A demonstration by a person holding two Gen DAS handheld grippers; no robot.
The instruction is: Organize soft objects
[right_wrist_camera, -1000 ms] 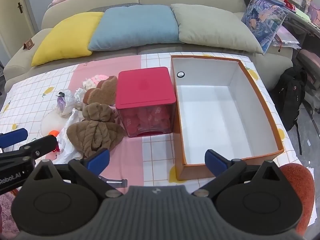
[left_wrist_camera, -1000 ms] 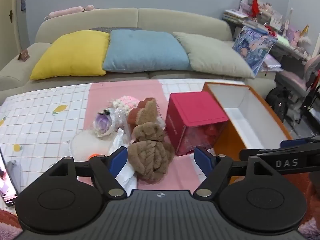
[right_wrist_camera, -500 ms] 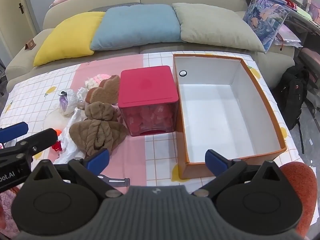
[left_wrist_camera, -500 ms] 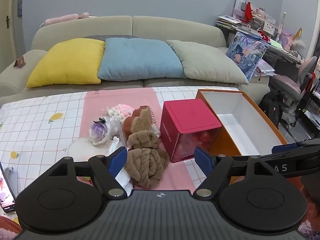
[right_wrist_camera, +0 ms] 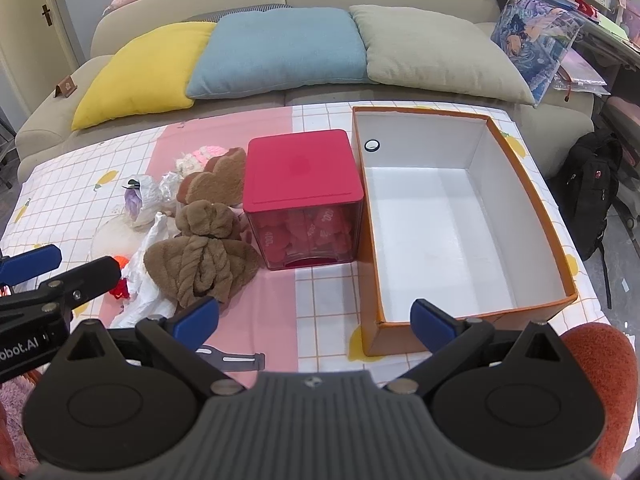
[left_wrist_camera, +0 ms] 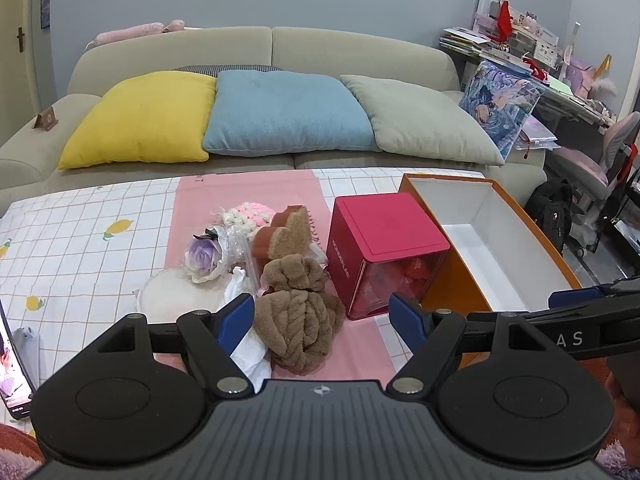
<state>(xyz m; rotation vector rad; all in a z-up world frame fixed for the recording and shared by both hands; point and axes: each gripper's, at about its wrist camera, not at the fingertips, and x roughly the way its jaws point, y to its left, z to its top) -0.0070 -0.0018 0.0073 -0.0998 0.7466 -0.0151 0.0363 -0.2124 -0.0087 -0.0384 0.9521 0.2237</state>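
Note:
A pile of soft things lies on the pink strip of the table: a brown knotted plush [left_wrist_camera: 298,316] [right_wrist_camera: 202,266] at the front, a second brown plush knot [right_wrist_camera: 210,220] behind it, brown heart-shaped pieces [left_wrist_camera: 286,234] [right_wrist_camera: 218,176], a pink and white crocheted piece [left_wrist_camera: 250,214], a purple fabric flower [left_wrist_camera: 202,254] and white wrapping [right_wrist_camera: 148,276]. To the right stand a red-lidded box [left_wrist_camera: 384,248] [right_wrist_camera: 304,196] and an open, empty orange box [left_wrist_camera: 492,248] [right_wrist_camera: 532,216]. My left gripper [left_wrist_camera: 322,318] hangs open just short of the knotted plush. My right gripper [right_wrist_camera: 314,318] is open near the table's front, holding nothing.
A sofa with yellow [left_wrist_camera: 140,120], blue [left_wrist_camera: 288,112] and grey [left_wrist_camera: 420,120] cushions runs behind the table. A phone [left_wrist_camera: 14,364] lies at the left edge. A grey clip [right_wrist_camera: 236,360] lies on the cloth at the front. A black backpack [right_wrist_camera: 592,196] and a cluttered desk [left_wrist_camera: 552,80] are on the right.
Both grippers have drawn back and risen a little, so the pile and boxes look smaller and more of the sofa shows. Nothing on the table has moved.

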